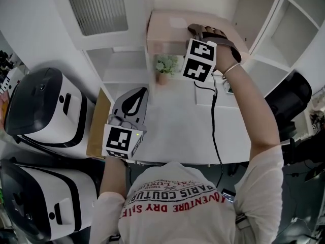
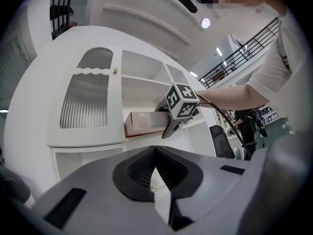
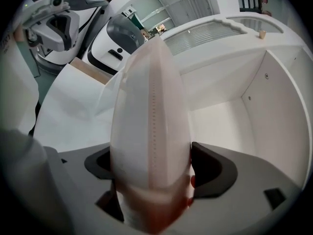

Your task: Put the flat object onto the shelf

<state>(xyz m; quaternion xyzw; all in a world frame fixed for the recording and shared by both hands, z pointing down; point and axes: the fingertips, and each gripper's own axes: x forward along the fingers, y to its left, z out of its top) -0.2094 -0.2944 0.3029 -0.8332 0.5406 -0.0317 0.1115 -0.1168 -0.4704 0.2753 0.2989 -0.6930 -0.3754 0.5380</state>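
Flat box [image 3: 149, 131] lodged between the jaws of the right gripper [image 3: 154, 166], reaching well ahead of them over the shelf [image 3: 234, 126], with those jaws spread wide and seemingly no longer pinching. Left gripper [image 2: 155, 153] clenched on nothing, well apart from the box. Could be dragged back by a pad if withdrawn at a slant; could then tip off the shelf edge toward the small plant [image 1: 165, 65] below the jaws. Cannot tell how much of the underside is supported.
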